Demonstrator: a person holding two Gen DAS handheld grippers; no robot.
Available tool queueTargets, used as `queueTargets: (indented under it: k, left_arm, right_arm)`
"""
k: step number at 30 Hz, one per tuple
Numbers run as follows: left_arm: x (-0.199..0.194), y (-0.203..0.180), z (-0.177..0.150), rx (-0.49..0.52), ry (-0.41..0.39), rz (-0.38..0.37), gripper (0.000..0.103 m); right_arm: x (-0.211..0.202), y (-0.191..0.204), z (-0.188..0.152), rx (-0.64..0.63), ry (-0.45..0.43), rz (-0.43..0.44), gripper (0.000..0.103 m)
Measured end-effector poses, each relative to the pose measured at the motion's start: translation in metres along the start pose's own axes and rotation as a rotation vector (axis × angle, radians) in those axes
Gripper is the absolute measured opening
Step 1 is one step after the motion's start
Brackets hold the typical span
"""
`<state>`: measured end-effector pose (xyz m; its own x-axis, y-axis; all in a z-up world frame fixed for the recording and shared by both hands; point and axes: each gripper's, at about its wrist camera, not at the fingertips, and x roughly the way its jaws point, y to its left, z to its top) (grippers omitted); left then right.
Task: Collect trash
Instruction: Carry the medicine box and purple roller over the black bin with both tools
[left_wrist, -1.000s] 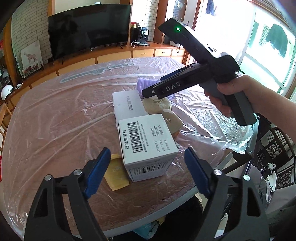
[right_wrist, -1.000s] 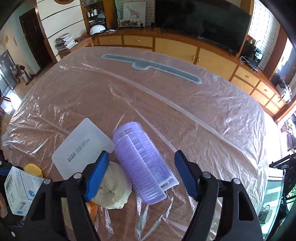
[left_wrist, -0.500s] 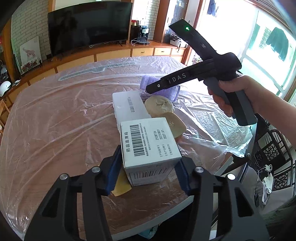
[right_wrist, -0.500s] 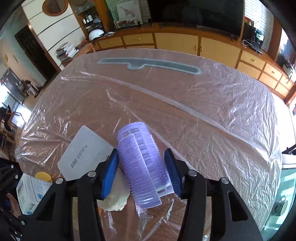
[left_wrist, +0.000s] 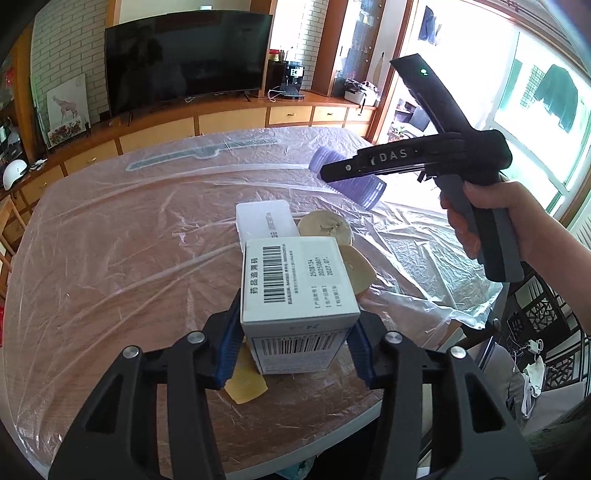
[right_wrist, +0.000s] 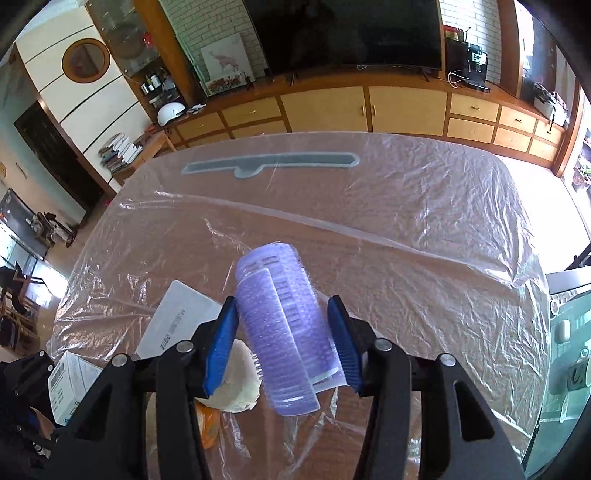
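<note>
Both tongs were loaded: left tongs (left_wrist: 291, 345) clamped on the white box (left_wrist: 297, 295), right tongs (right_wrist: 282, 341) clamped on the purple roller (right_wrist: 284, 332), both near the bench (left_wrist: 110, 258) edge at 6 o'clock. My worry was the loose plastic cover (right_wrist: 424, 240); it could snag a pad and drag the bun (left_wrist: 325, 229) or flat card (left_wrist: 266, 219) along on the lift. The roller's bristly and soft, so it might twist out. Plenty of open room toward 12 o'clock, hardly any at 6, with the drop right there.
</note>
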<state>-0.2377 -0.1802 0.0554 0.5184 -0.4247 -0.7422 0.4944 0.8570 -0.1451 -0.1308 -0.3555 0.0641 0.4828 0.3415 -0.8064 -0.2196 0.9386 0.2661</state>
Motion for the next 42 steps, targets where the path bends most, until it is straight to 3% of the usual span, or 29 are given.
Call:
queueTargets:
  k: [14, 28, 42]
  left_arm:
    - [-0.011, 0.005, 0.001, 0.001, -0.015, 0.027, 0.05]
    - [-0.042, 0.017, -0.005, -0.03, -0.053, 0.042, 0.048]
    - [-0.073, 0.014, -0.025, -0.024, -0.063, 0.052, 0.047]
  right_arm:
    - [-0.046, 0.018, -0.027, 0.042, -0.066, 0.03, 0.049]
    - [-0.091, 0.052, -0.073, 0.037, -0.102, 0.135, 0.049]
    - [-0.106, 0.08, -0.105, -0.003, -0.087, 0.217, 0.049]
